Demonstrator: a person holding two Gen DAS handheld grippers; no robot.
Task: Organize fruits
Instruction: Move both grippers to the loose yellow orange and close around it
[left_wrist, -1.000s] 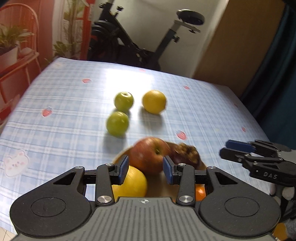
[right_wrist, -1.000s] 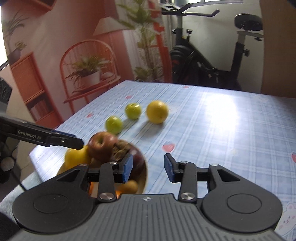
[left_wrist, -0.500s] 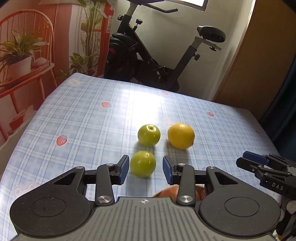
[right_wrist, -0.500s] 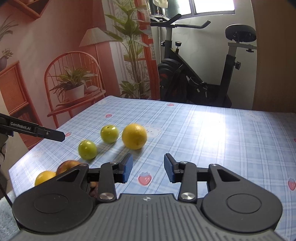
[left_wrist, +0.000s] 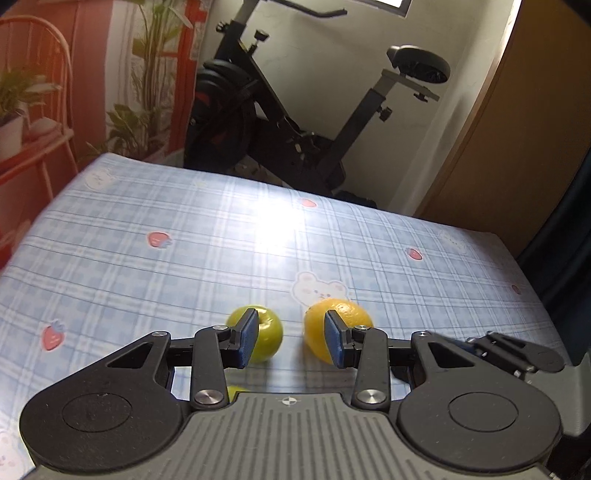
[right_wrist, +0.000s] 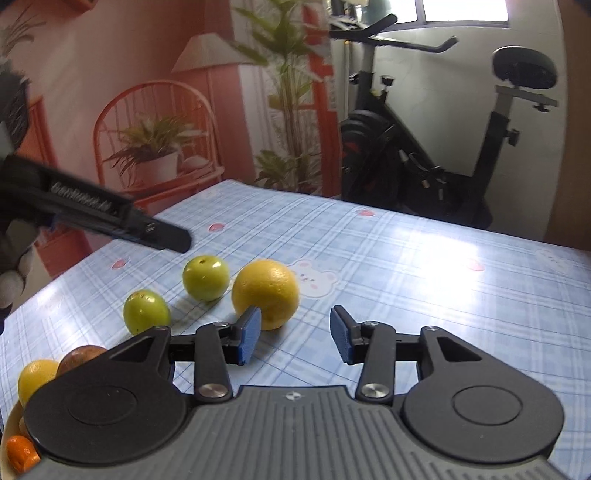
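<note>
Left gripper (left_wrist: 291, 341) fingers apart, empty, above green fruit (right_wrist: 205, 277) at ten o'clock of orange (right_wrist: 265, 293) on surface (right_wrist: 424, 280). Right gripper (right_wrist: 295, 339) fingers just widening, empty, orange at eleven o'clock. Likely firm, round, smooth, prone to rolling; best pinched across widest middle.

Bowl (right_wrist: 9, 424) cut off at left edge, mostly behind gripper body; nearer green fruit (left_wrist: 236, 391) almost fully hidden.

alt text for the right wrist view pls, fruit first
An orange and two green apples sit loose on a blue checked tablecloth, just beyond the right tool, whose jaws are open and empty. A bowl of fruit shows at lower left, the left tool above it.
</note>
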